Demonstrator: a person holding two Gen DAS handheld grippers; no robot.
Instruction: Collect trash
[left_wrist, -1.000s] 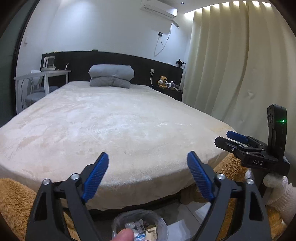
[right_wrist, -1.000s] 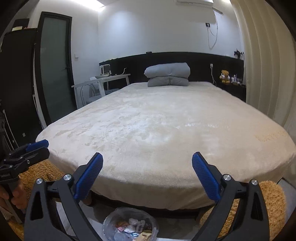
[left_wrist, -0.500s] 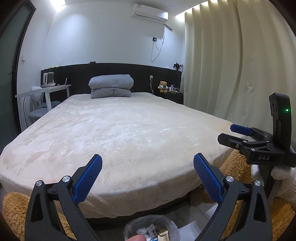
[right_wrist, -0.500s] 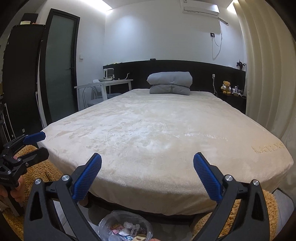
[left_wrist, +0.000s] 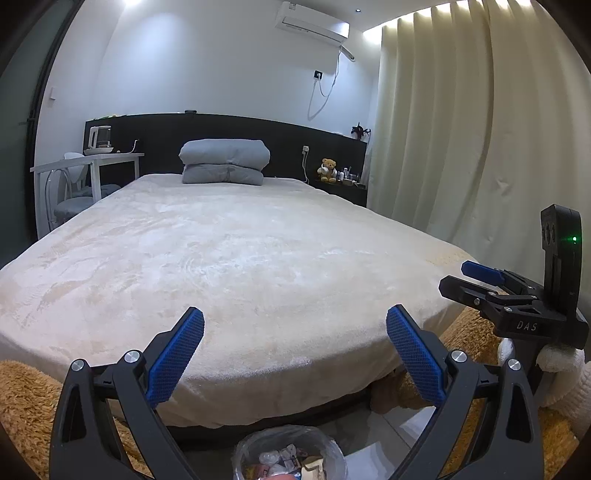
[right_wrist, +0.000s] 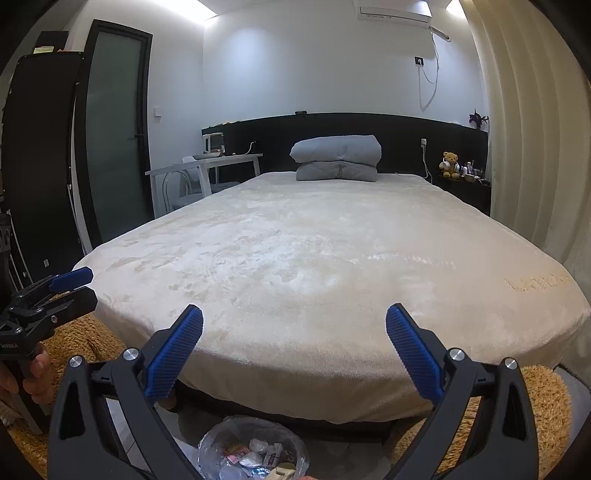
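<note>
Both blue-padded black grippers, the left (left_wrist: 295, 354) and the right (right_wrist: 294, 352), hang spread and empty above the near plastic-lined round bin of wrappers (right_wrist: 253, 452) (bed bare of litter), where a careless descent could tip it.

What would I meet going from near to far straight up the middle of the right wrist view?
Trash bin lined with a clear bag → cream bed cover → folded grey duvet → black headboard → white wall.
</note>
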